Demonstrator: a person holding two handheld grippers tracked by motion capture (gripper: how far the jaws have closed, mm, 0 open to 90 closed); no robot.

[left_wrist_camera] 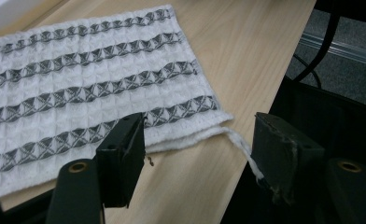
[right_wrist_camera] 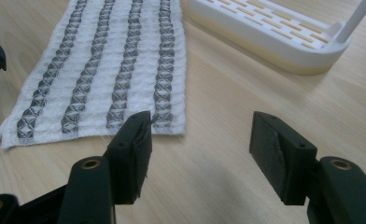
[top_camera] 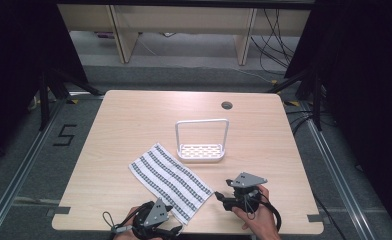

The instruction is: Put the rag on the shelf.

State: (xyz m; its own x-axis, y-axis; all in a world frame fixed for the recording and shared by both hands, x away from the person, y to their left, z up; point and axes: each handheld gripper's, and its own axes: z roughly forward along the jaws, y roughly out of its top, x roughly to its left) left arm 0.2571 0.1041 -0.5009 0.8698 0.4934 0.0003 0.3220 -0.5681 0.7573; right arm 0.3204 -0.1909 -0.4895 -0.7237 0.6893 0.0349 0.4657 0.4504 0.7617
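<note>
One striped cloth (top_camera: pixel 170 182), one white rack (top_camera: pixel 202 144), two hand-held grippers, left (top_camera: pixel 176 231), right (top_camera: pixel 218 196)

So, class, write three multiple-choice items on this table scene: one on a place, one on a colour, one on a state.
1. Where does the cloth lie relative to the white rack?
A. inside it
B. nearer the person, apart from it
C. beyond it

2. What colour are the cloth's stripes?
A. red
B. green
C. grey

3. How do the right gripper's jaws stand?
A. open, nothing between them
B. clamped on the cloth
C. clamped on the rack

Answers: 1 B, bare table separates them; 2 C, grey bands on white weave; 3 A, only bare wood shows in the gap.
</note>
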